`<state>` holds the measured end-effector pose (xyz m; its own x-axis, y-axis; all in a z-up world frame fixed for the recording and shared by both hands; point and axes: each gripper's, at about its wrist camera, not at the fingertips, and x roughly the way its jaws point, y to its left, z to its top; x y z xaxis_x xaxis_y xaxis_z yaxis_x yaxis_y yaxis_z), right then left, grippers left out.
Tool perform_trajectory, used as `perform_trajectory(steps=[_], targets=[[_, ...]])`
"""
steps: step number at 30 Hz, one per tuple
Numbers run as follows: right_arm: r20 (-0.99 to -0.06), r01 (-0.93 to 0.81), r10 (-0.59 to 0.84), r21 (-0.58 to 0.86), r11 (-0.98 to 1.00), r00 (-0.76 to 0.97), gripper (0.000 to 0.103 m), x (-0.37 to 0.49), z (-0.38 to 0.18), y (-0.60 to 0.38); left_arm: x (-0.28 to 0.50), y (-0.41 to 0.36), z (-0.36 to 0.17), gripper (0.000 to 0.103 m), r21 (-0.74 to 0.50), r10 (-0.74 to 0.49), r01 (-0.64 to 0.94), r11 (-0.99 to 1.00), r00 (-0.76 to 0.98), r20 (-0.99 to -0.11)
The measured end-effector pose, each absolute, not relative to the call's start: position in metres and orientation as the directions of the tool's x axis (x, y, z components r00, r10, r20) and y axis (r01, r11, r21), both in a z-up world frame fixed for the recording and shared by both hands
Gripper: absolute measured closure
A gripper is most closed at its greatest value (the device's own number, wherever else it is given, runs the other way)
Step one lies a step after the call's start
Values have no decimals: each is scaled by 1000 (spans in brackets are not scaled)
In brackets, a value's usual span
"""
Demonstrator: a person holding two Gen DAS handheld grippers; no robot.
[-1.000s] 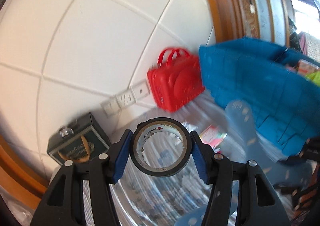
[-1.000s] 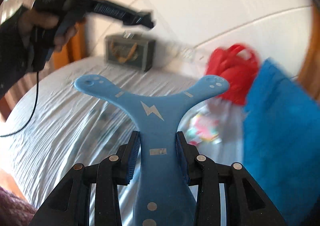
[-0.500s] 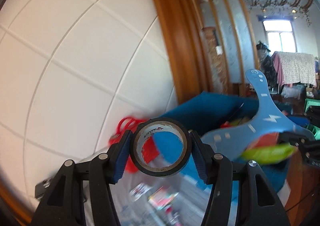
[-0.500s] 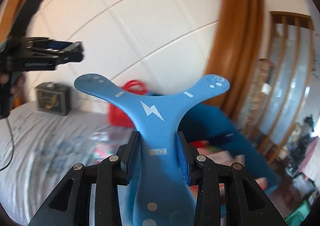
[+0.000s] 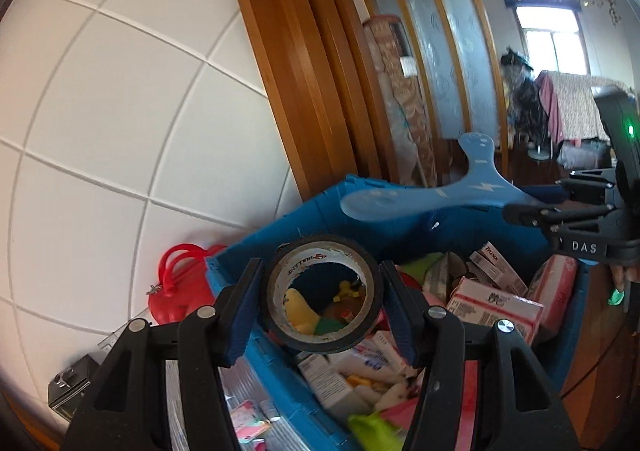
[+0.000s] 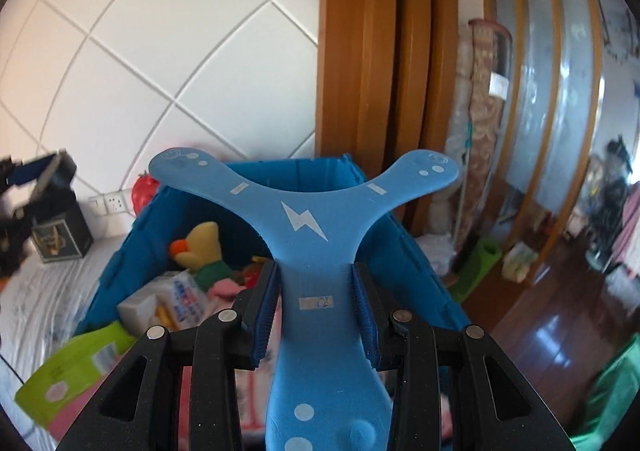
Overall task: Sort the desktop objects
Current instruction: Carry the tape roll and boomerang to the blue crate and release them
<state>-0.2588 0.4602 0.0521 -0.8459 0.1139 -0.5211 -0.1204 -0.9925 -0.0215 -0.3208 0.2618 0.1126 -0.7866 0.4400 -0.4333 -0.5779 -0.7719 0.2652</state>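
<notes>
My left gripper (image 5: 320, 303) is shut on a black roll of tape (image 5: 320, 325) and holds it above the near left part of a blue bin (image 5: 280, 235). My right gripper (image 6: 316, 303) is shut on a blue three-armed boomerang toy (image 6: 304, 219) with a white lightning mark, held over the same blue bin (image 6: 132, 247). The toy also shows in the left wrist view (image 5: 424, 199), above the bin's far side. The bin holds several boxes, packets and a plush toy (image 6: 200, 247).
A red toy case (image 5: 176, 287) stands by the white tiled wall (image 5: 120, 111) left of the bin. A dark green box (image 6: 60, 235) sits on the cloth-covered table (image 6: 44, 299). Small packets (image 5: 248, 425) lie on the table. A wooden door frame (image 6: 376, 51) rises behind the bin.
Both grippers have swung right from the table to over the blue bin, each still holding its object. The bin's contents are now in view below them.
</notes>
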Motion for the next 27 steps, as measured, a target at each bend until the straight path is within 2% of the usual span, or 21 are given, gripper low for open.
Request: perform_trajectory(steps=[3, 5, 6, 7, 17, 20, 25, 27], targets=[[-536, -104, 70, 34, -994, -841, 65, -276, 52, 481, -330, 281, 116, 45, 284, 394, -549, -786, -799, -455], [-543, -87, 26, 86, -993, -839, 51, -283, 57, 490, -332, 287, 121, 38, 303, 367, -520, -799, -820, -440], [-537, -87, 22, 96, -992, -843, 34, -284, 59, 494, -332, 292, 127, 28, 317, 343, -489, -813, -841, -419], [-523, -85, 22, 96, -992, -852, 31, -285, 62, 496, -332, 291, 129, 21, 323, 330, -470, -821, -853, -403], [-461, -32, -30, 127, -991, -887, 25, -267, 71, 492, -320, 272, 138, 20, 315, 275, -383, -868, -900, -338], [-431, -30, -26, 122, -992, -902, 19, -249, 71, 483, -309, 260, 130, 20, 308, 246, -344, -887, -917, -315], [-398, -45, 5, 91, -995, -917, 3, -226, 69, 462, -290, 225, 113, 20, 268, 184, -267, -926, -937, -298], [-392, -49, 26, 49, -998, -920, 2, -224, 68, 449, -282, 209, 107, 20, 237, 169, -246, -940, -938, -303]])
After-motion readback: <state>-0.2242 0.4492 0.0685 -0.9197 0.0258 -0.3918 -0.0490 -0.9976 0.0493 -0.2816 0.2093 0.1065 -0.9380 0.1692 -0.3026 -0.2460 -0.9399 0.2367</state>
